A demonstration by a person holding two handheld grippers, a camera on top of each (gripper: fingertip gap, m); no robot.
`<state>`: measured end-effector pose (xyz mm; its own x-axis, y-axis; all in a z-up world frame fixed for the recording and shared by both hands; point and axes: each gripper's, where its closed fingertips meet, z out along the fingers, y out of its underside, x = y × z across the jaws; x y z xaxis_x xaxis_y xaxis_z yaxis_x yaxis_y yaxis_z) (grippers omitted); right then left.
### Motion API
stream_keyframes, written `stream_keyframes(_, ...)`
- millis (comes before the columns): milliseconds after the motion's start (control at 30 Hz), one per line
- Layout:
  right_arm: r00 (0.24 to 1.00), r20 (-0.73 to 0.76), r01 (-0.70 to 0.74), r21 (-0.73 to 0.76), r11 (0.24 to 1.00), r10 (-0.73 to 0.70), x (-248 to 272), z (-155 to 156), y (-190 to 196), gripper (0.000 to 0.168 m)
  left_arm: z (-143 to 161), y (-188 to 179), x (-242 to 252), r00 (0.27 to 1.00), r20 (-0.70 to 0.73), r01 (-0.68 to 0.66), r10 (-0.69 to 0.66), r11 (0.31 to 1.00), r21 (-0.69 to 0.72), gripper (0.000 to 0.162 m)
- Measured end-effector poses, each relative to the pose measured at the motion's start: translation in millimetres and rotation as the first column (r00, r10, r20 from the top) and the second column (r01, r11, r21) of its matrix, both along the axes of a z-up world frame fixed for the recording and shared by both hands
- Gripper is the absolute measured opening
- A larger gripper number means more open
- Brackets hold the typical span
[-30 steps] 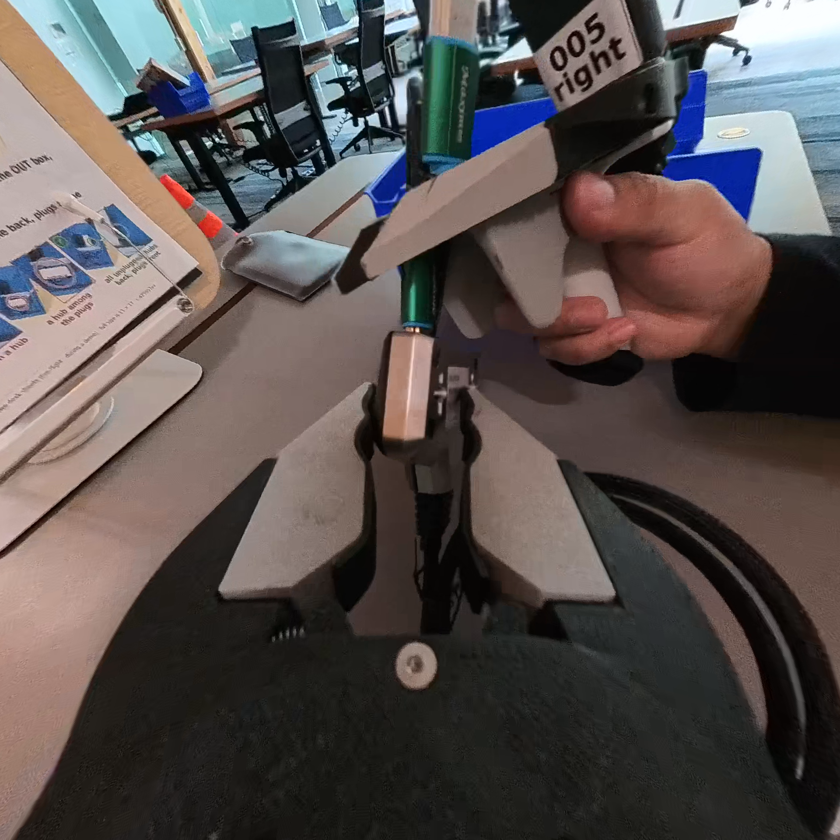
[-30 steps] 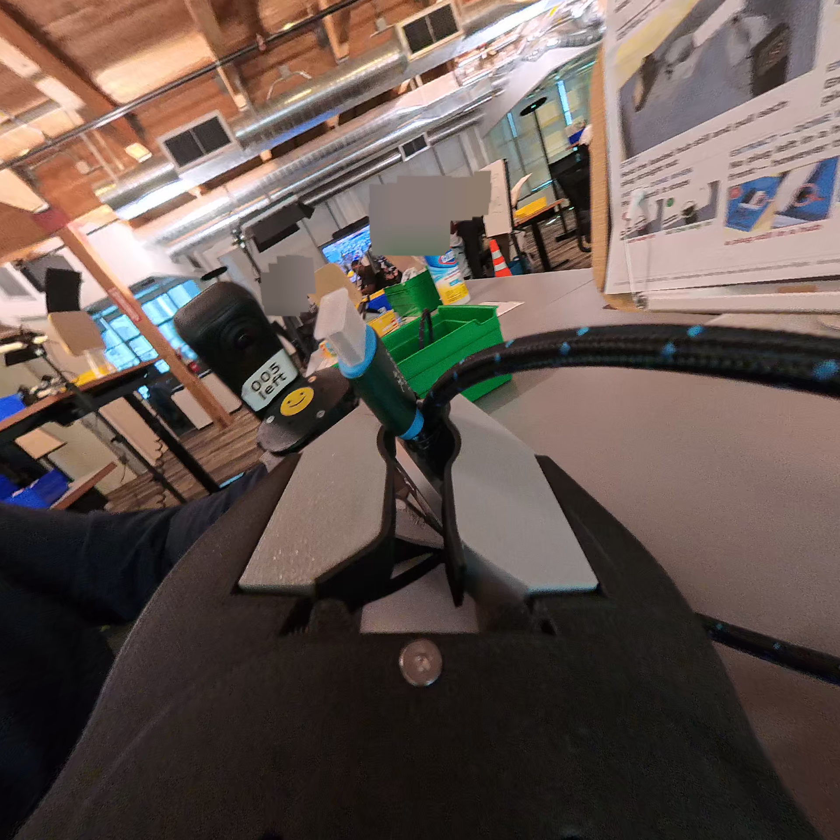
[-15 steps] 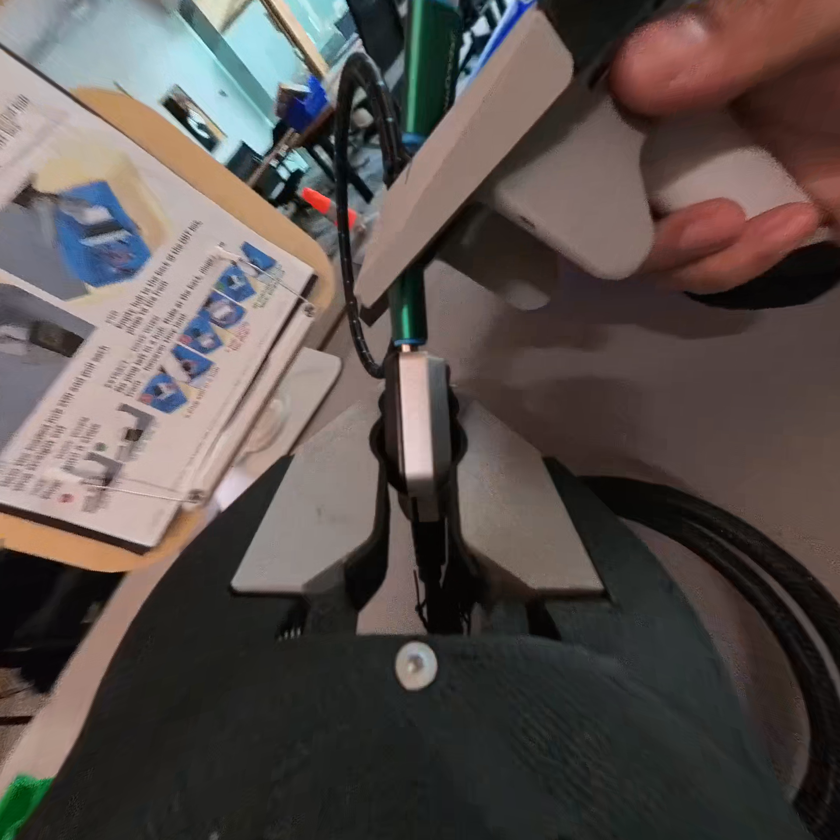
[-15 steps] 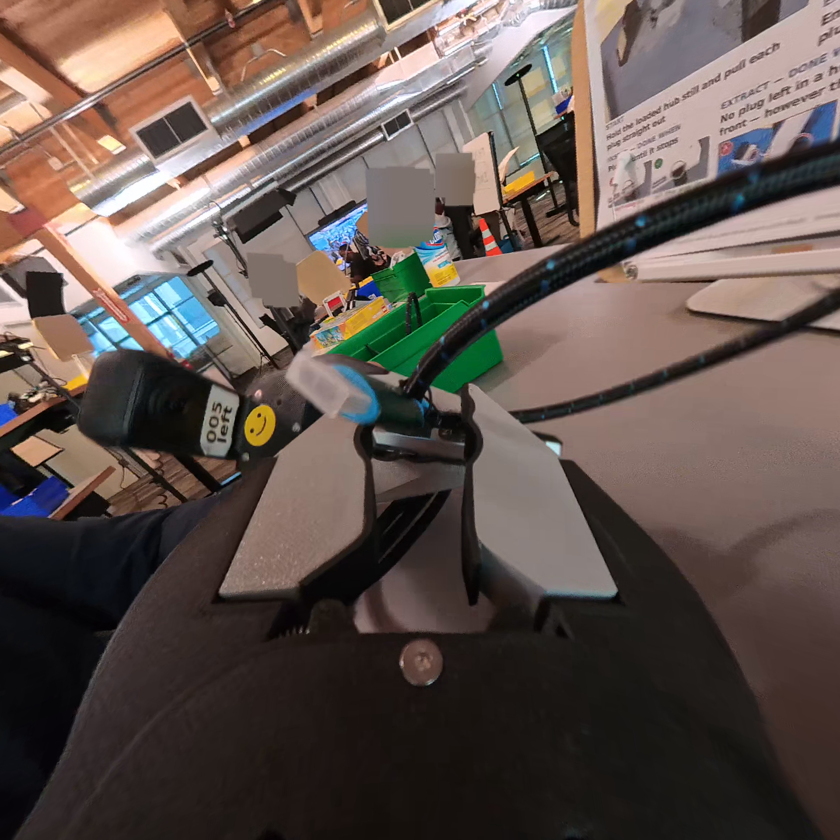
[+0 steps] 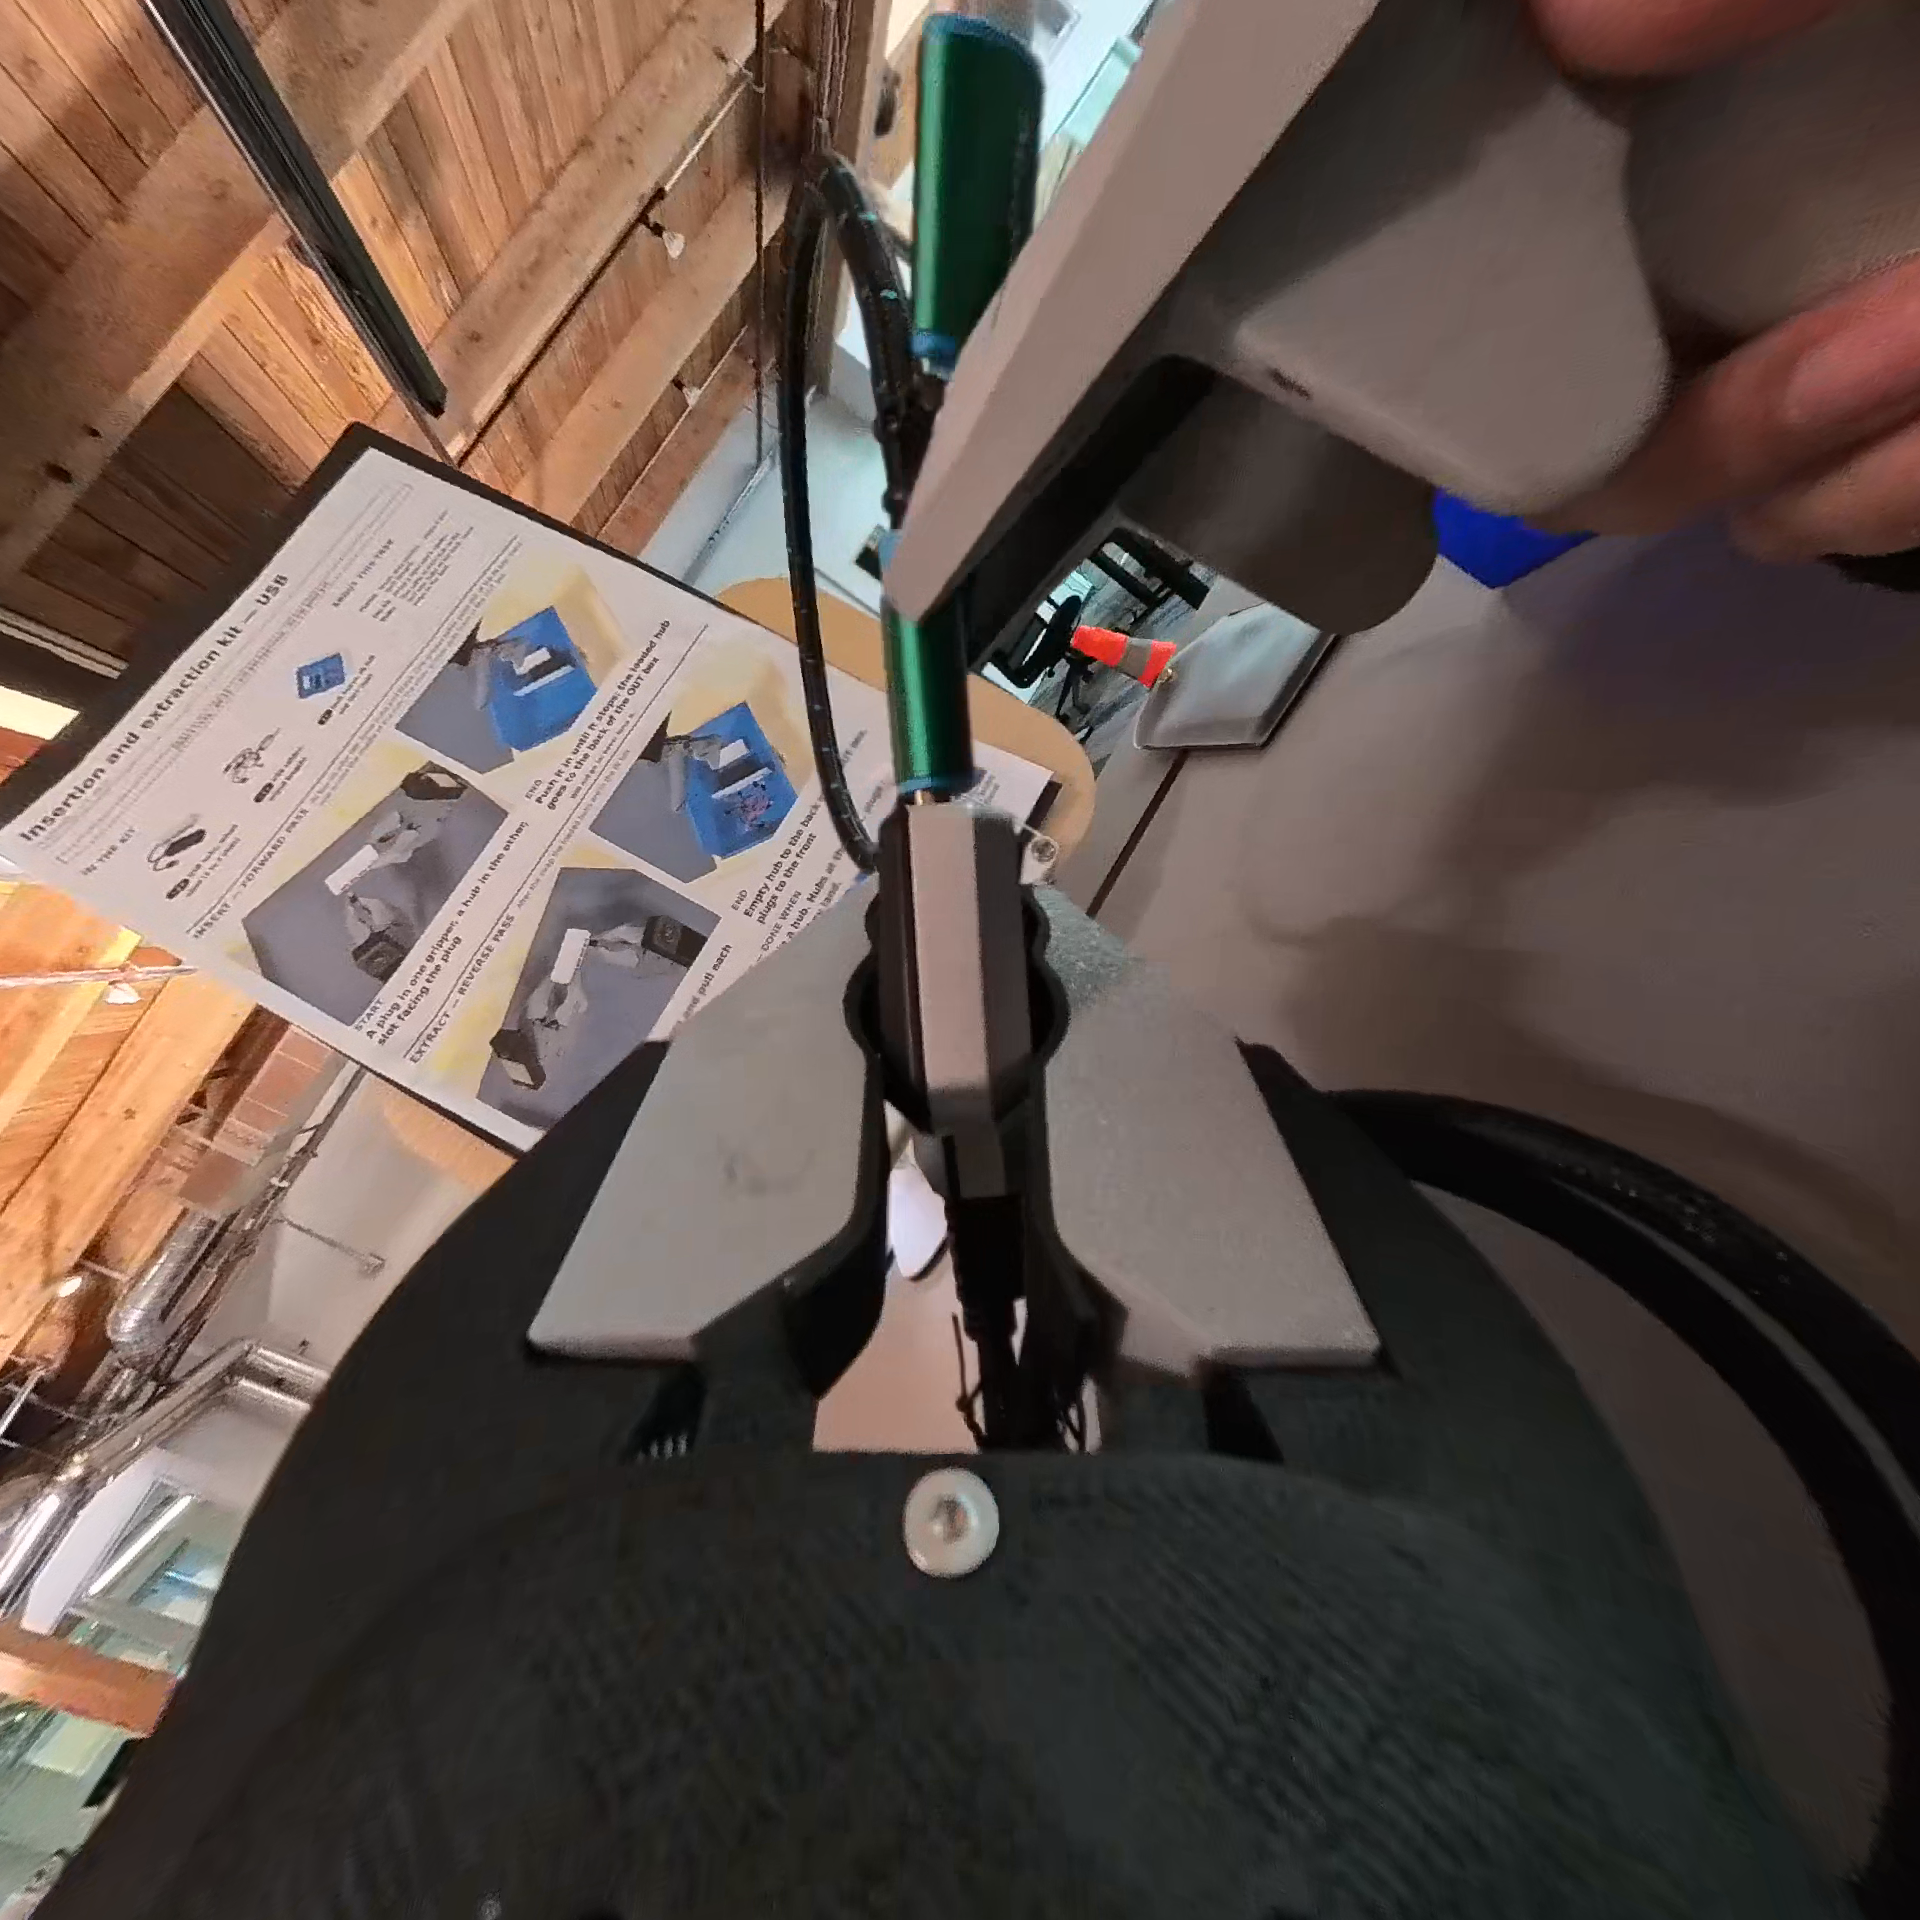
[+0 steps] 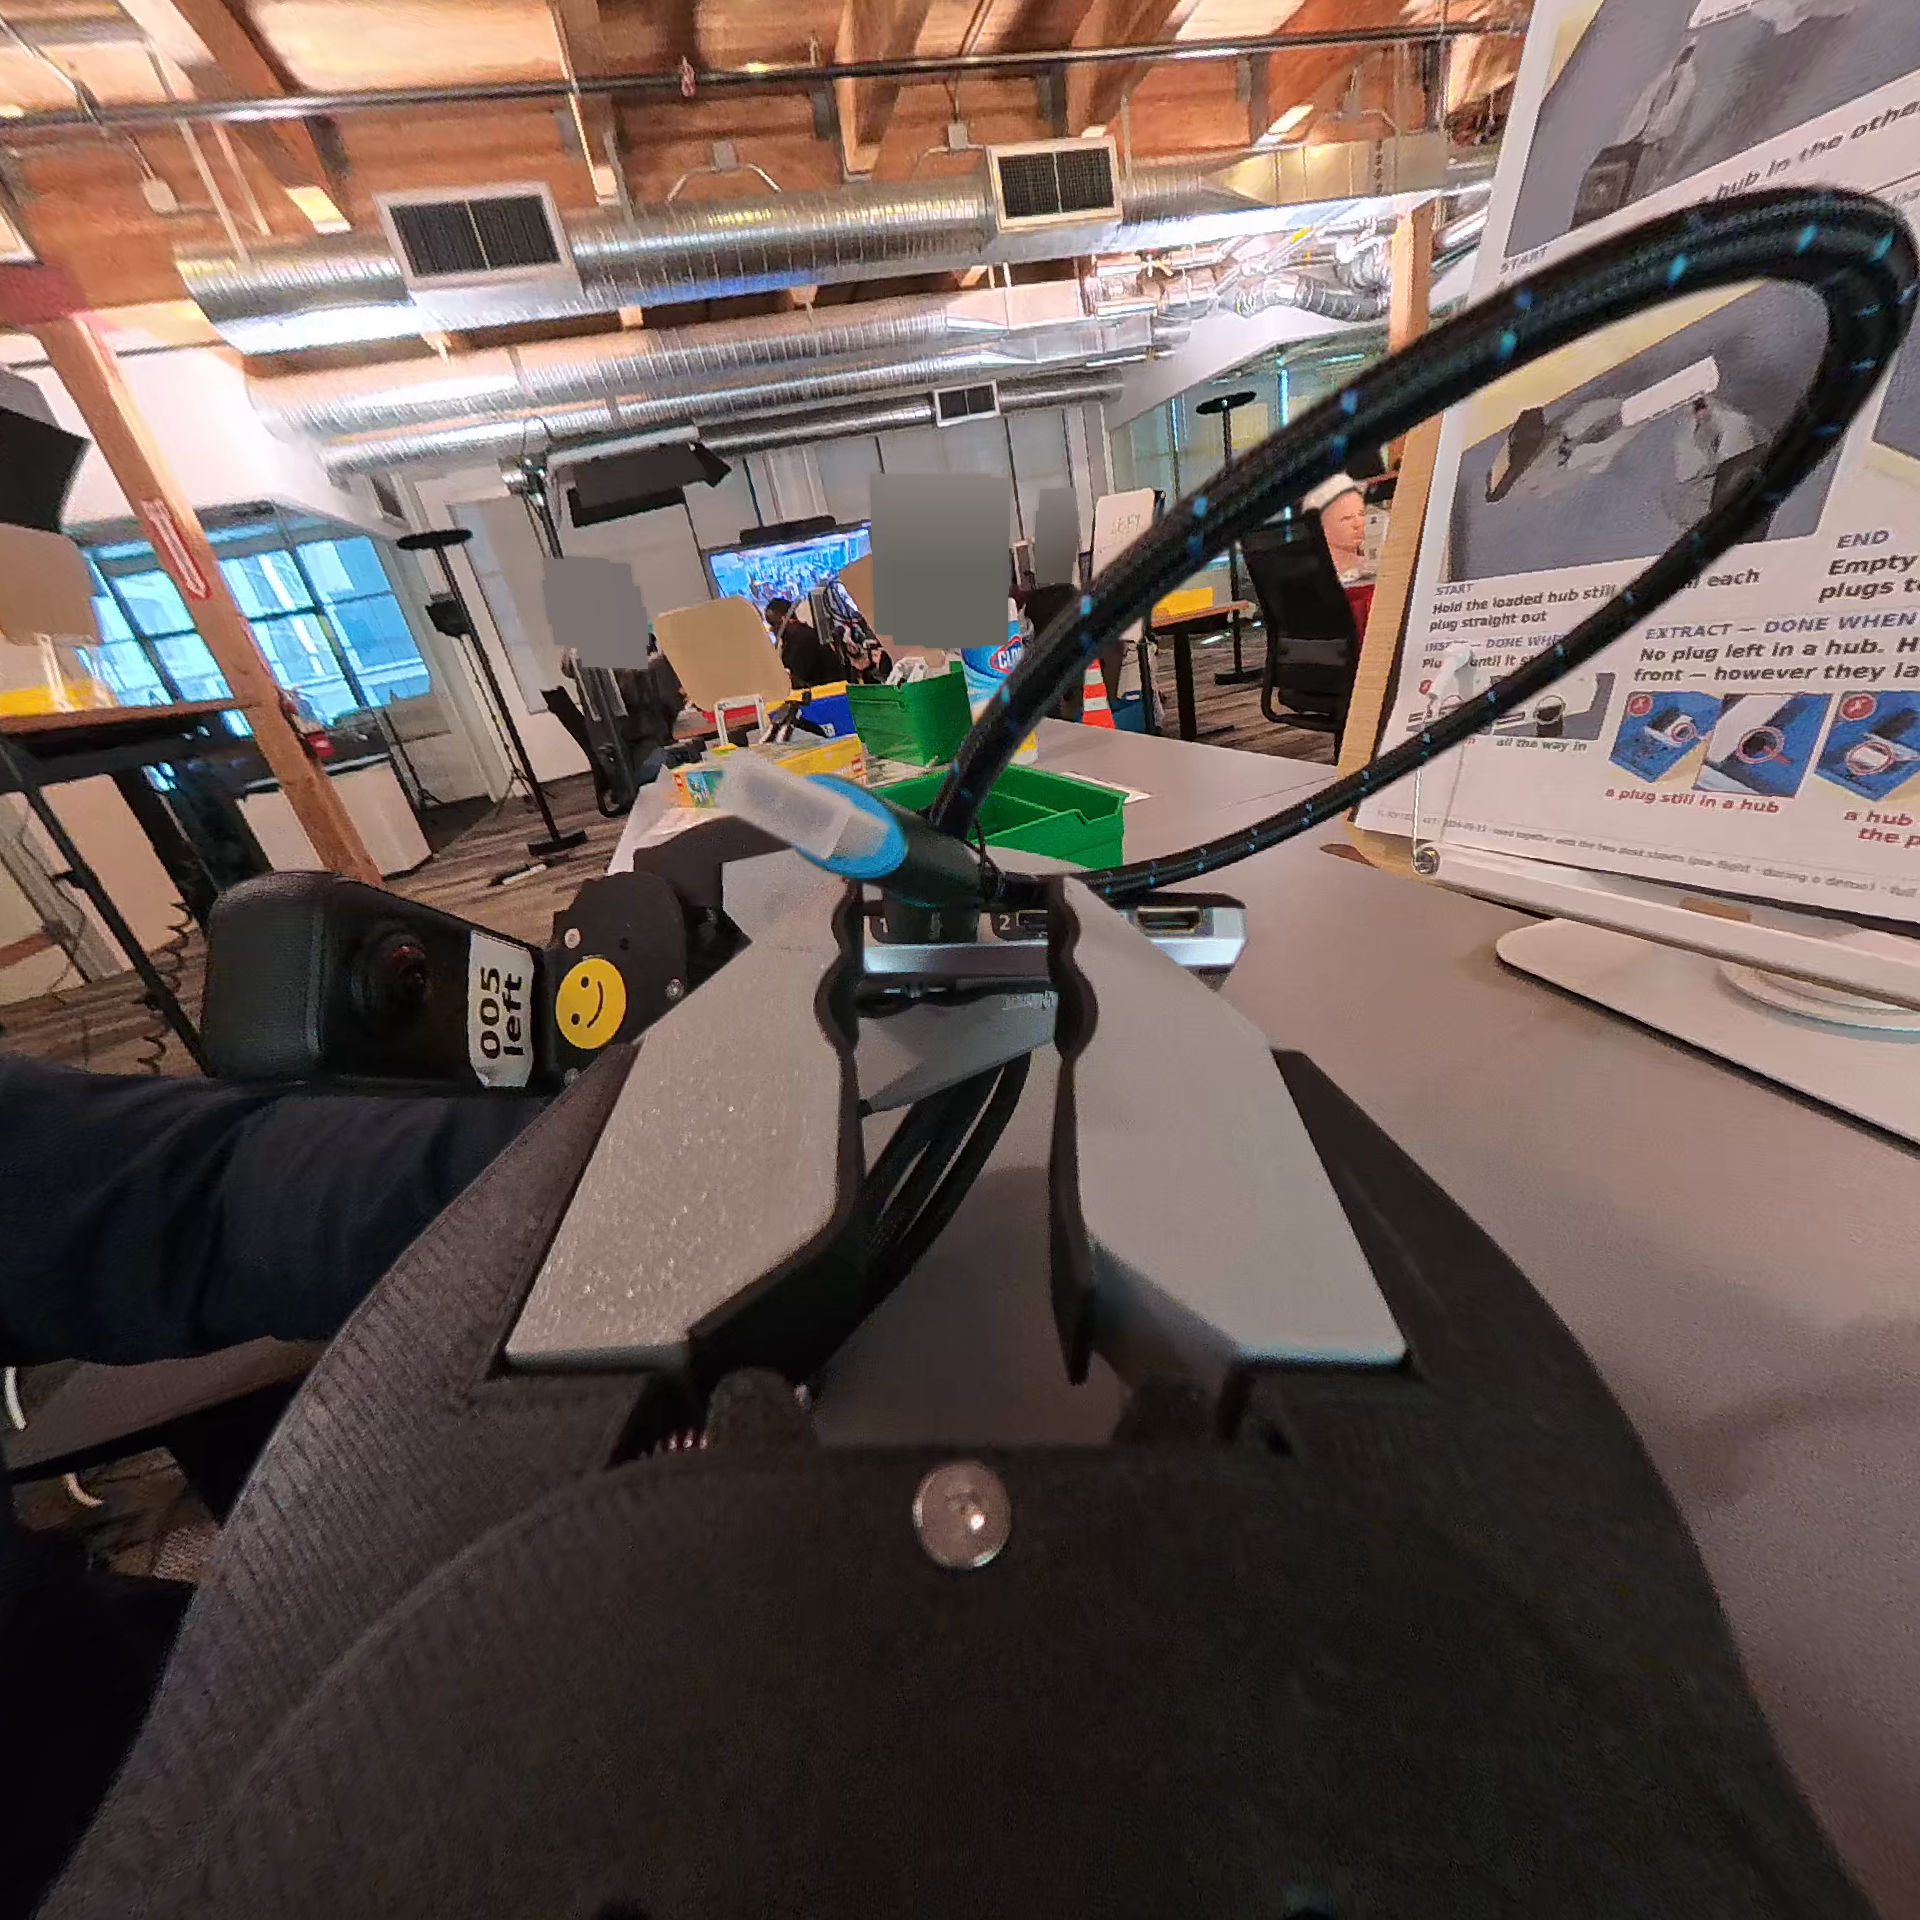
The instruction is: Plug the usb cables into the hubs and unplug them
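Exposed timber beams and silver ducts are running over an open workshop while you are working at a grey bench (image 6: 1558,1091). Your left gripper (image 5: 951,997) is gripping a slim silver hub (image 5: 951,966) edge-on, its fingers (image 5: 748,1143) clenched on the hub's two flat sides. Your right gripper (image 6: 951,966) is coming in from above the hub in the left wrist view, its fingers (image 6: 717,1143) clenched on a green stick-shaped plug (image 5: 925,686) that is sitting in the hub's end. In the right wrist view that green plug (image 6: 914,847) is showing a blue band and a clear cap, angled up to the left. A black braided cable (image 6: 1403,416) with blue flecks is looping high over the hub and curling back down beside the plug. An instruction sheet (image 6: 1704,582) on a white stand is standing just to the right, near the bench edge. Green bins (image 6: 1018,821) are sitting farther back on the bench. A dark sleeve (image 6: 208,1195) is reaching in behind the left gripper.
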<state>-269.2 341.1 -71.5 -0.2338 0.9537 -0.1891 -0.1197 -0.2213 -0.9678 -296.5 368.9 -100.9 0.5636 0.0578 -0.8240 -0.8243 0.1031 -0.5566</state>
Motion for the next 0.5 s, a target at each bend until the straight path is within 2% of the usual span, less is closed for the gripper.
stream_keyframes(300, 0.999, 0.012, 0.031, 0.032, 0.999, -0.032, -5.5, -4.8, -0.6, 0.032, 1.3, -1.0, 2.4, 1.000, 0.010, 0.010, -0.010, 1.000, 0.003, 0.020)
stream_keyframes(500, 0.989, 0.072, 0.128, 0.027, 0.991, -0.130, -16.4, -16.5, 9.8, 0.035, -12.9, 7.6, -5.6, 0.998, 0.065, -0.021, 0.026, 0.996, -0.084, 0.019)
